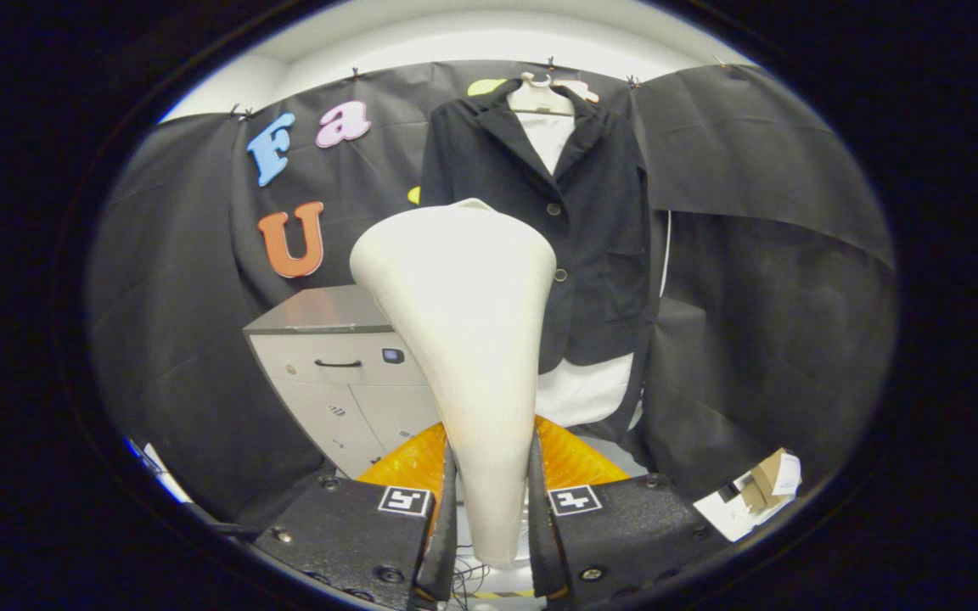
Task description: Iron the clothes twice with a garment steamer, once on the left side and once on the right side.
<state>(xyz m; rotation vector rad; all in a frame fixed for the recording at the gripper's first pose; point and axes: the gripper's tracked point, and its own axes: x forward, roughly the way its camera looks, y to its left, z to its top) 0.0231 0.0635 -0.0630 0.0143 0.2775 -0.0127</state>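
Clamped between both fingers of the gripper, low in the frame, the garment steamer rises to centre. Beyond it, upper centre, hangs the dark jacket. Best bring the head flat against one front panel, then stroke slowly downward.

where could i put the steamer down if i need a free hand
The grey top of the drawer cabinet, left of the hanging jacket, looks bare. The floor right of the hand-held gripper, which is shut on the steamer, is crowded with a cardboard box and papers.
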